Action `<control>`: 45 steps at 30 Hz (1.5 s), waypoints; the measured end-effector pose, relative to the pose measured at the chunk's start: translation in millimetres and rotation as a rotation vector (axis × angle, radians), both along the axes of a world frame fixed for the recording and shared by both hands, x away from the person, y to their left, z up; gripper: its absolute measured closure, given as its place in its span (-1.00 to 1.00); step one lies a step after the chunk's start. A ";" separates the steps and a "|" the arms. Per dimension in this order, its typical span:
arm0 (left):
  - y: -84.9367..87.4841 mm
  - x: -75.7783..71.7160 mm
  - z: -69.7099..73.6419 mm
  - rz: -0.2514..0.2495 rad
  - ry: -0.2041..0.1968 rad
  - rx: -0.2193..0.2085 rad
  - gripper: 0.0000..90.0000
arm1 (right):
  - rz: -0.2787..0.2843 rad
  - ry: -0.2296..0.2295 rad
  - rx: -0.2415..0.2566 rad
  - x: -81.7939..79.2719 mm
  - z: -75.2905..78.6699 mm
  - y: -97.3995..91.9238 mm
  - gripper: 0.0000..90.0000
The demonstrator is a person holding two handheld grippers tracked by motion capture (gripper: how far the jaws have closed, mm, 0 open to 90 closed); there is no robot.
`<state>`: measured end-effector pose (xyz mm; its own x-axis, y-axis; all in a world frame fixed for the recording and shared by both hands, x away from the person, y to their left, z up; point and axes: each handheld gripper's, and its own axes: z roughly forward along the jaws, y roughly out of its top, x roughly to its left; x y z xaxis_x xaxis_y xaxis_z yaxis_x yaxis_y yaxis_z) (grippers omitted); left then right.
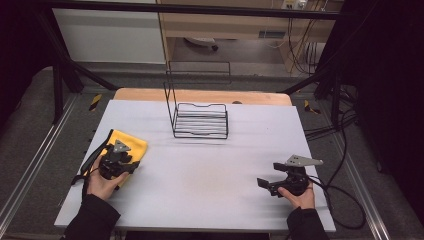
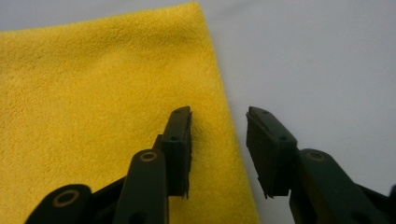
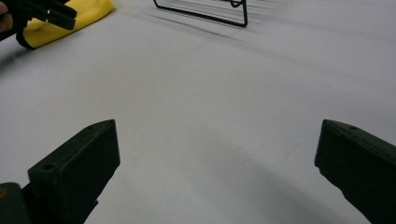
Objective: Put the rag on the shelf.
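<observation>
Grey table (image 1: 200, 175) — bare wire rack (image 1: 200, 120); left claw (image 2: 218, 122) straddles yellow cloth (image 2: 93, 102) edge.

yellow cloth (image 2: 107, 93) — flat, table's left

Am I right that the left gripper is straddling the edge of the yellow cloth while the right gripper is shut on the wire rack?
Not quite. The left gripper does straddle the edge of the yellow cloth, but the right gripper is not shut on the wire rack. The right gripper view shows its jaws wide apart over the bare table, with the rack farther off.
</observation>
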<state>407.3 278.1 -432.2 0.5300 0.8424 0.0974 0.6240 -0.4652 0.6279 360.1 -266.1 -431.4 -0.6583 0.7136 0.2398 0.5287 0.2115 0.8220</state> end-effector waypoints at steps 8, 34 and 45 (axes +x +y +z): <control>-4.6 0.8 -3.4 0.005 -0.015 0.071 0.55 | -0.003 0.001 0.002 -0.2 0.3 0.0 -0.99; 8.3 -6.3 20.0 0.026 0.012 -0.149 0.90 | -0.001 -0.003 0.012 0.0 0.8 -0.7 -0.98; -32.3 -26.4 24.1 -0.047 0.019 -0.187 0.89 | -0.001 -0.002 0.013 -0.3 0.9 -0.3 -0.98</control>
<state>380.9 245.9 -408.0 0.5694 0.8191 -0.0694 0.6172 -0.3701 0.6943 359.8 -266.4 -430.5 -0.6578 0.7112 0.2479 0.5272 0.1997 0.8259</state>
